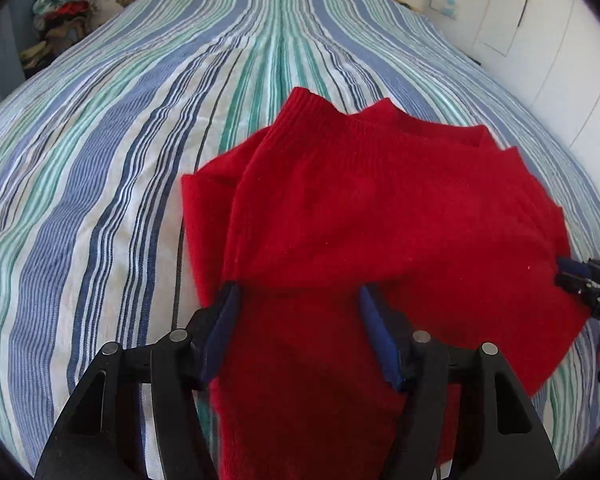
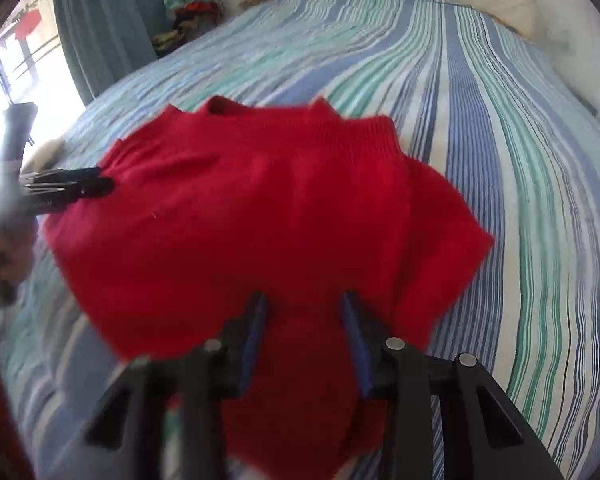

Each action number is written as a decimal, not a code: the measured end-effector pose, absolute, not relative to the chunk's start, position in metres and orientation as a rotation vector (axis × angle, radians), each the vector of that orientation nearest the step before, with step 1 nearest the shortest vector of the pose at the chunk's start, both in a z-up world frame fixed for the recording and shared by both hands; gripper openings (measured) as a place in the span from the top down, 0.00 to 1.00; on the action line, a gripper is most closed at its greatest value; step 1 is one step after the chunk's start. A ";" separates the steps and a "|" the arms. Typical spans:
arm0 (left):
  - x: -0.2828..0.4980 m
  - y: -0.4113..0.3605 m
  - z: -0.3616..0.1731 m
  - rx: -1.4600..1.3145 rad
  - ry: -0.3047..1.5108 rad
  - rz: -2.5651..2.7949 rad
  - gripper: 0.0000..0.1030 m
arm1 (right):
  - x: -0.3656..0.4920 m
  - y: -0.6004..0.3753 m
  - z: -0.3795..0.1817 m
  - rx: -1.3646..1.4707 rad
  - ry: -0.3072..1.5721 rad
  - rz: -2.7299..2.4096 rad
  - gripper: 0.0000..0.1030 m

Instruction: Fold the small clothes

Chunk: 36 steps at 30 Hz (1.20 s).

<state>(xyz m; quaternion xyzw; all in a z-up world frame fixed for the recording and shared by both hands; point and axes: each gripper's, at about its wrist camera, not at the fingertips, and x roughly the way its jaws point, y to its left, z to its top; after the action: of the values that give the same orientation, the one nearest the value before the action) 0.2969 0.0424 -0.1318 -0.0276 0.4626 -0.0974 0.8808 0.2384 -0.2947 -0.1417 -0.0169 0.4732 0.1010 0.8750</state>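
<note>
The red knit sweater (image 1: 380, 208) lies partly folded on the striped bed (image 1: 100, 184). Each near corner is bunched between the jaws of the left hand-held gripper (image 1: 296, 304) and right hand-held gripper (image 2: 304, 312), apparently so both can carry that edge over together.
</note>
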 end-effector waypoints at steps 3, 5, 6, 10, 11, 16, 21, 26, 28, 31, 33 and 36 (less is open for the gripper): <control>0.289 0.038 -0.109 -0.053 0.957 -0.189 0.32 | 0.228 -0.313 -0.132 0.039 0.958 0.172 0.68; 0.275 0.031 -0.094 -0.049 0.922 -0.220 0.28 | 0.224 -0.307 -0.114 0.025 0.926 0.176 0.67; 0.269 0.026 -0.091 -0.049 0.910 -0.230 0.24 | 0.219 -0.302 -0.107 0.020 0.910 0.189 0.67; 0.251 0.017 -0.113 -0.003 0.951 -0.187 0.17 | 0.194 -0.277 -0.092 0.000 0.876 0.236 0.66; 0.252 0.017 -0.128 0.017 0.994 -0.162 0.17 | 0.187 -0.271 -0.097 -0.004 0.884 0.248 0.66; 0.231 0.019 -0.121 0.040 0.959 -0.117 0.18 | 0.169 -0.258 -0.137 -0.026 0.989 0.138 0.66; 0.187 0.011 -0.107 0.039 0.916 -0.136 0.14 | 0.142 -0.228 -0.104 -0.149 0.922 0.030 0.52; 0.163 0.004 -0.125 0.019 0.964 -0.123 0.14 | 0.126 -0.207 -0.099 -0.183 0.927 0.001 0.52; 0.157 0.003 -0.129 0.003 0.973 -0.116 0.14 | 0.120 -0.202 -0.098 -0.170 0.932 0.017 0.52; 0.152 0.001 -0.131 0.014 0.968 -0.100 0.14 | 0.112 -0.194 -0.094 -0.188 0.924 0.014 0.52; 0.148 0.000 -0.131 0.018 0.969 -0.092 0.14 | 0.107 -0.190 -0.091 -0.202 0.914 0.006 0.52; 0.143 0.000 -0.131 0.023 0.966 -0.082 0.14 | 0.100 -0.187 -0.086 -0.207 0.905 -0.001 0.52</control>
<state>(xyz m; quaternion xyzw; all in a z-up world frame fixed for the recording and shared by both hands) 0.1435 0.0000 -0.1308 0.0110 0.4642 -0.0394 0.8848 0.1002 -0.1874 -0.0863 -0.0996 0.4363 -0.0004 0.8943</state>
